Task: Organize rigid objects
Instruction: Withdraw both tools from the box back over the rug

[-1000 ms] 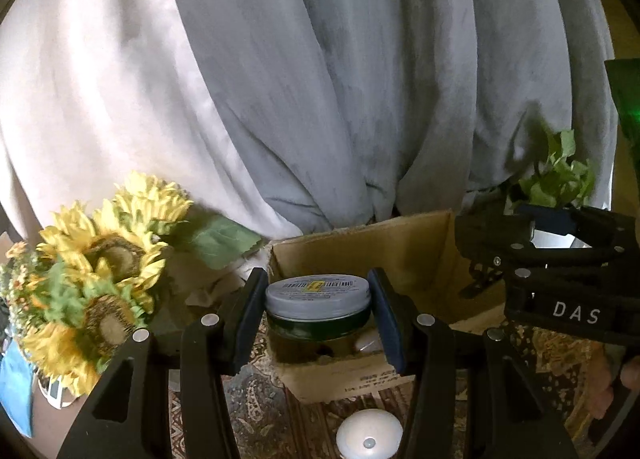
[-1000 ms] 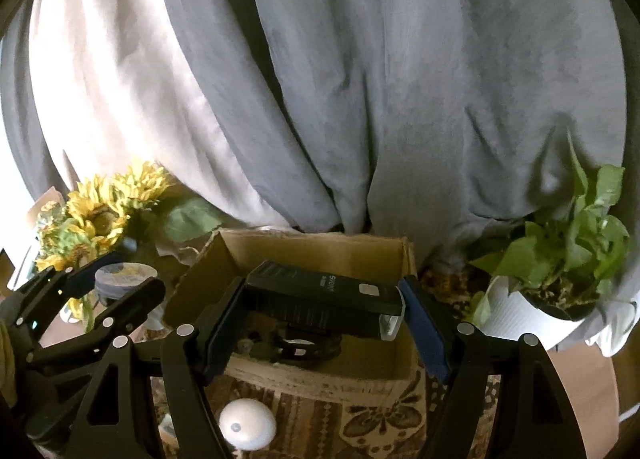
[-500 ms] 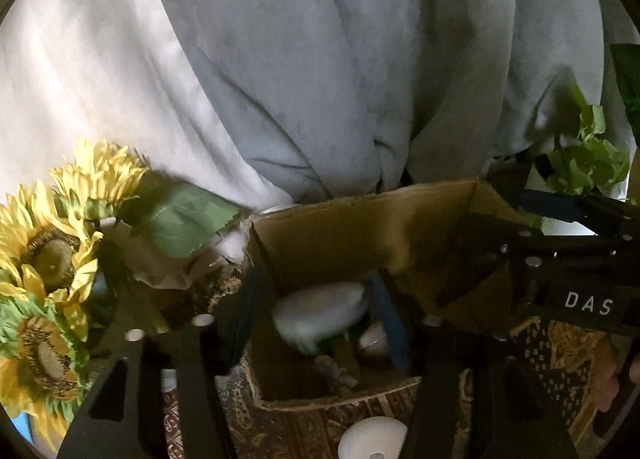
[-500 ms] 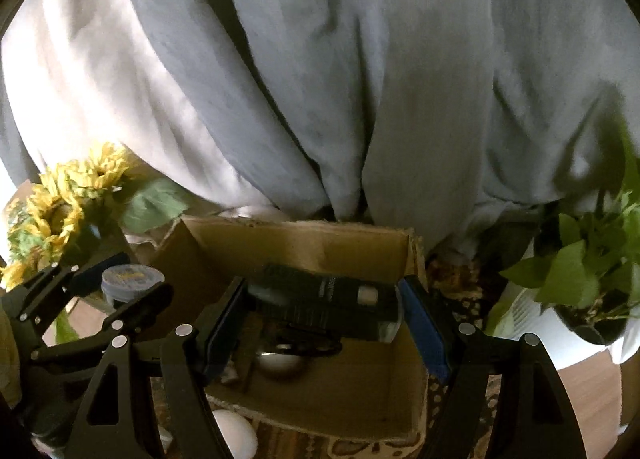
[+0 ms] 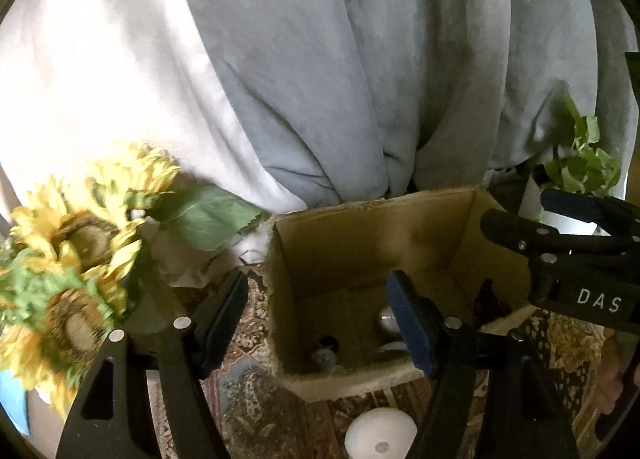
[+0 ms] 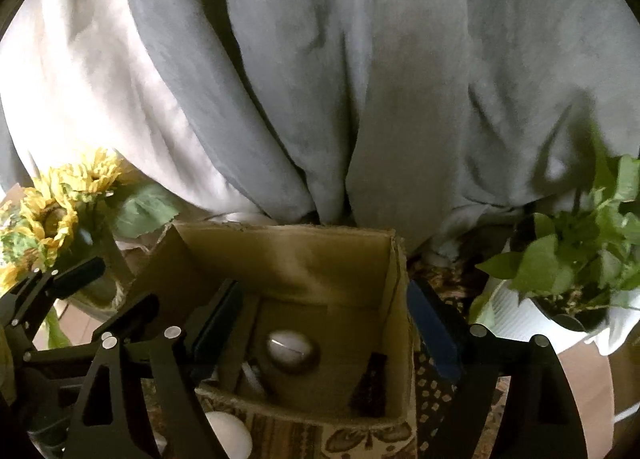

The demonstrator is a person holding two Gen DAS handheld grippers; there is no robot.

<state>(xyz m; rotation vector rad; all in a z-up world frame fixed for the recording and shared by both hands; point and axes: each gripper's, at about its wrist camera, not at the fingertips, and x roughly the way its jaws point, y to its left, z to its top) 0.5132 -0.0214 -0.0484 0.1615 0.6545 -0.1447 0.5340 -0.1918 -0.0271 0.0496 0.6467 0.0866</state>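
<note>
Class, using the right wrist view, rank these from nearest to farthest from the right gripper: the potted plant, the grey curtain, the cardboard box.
1. Cardboard box: under the opening right gripper.
2. Potted plant: to the right.
3. Grey curtain: behind everything.

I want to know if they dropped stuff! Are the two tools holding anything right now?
Nothing. The left tool and right tool are both opening, empty, over the cardboard box.

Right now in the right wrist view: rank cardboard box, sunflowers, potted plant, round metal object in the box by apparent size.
1. cardboard box
2. potted plant
3. sunflowers; close to the plant, and fisheye edge stretch makes that order unsure
4. round metal object
</note>
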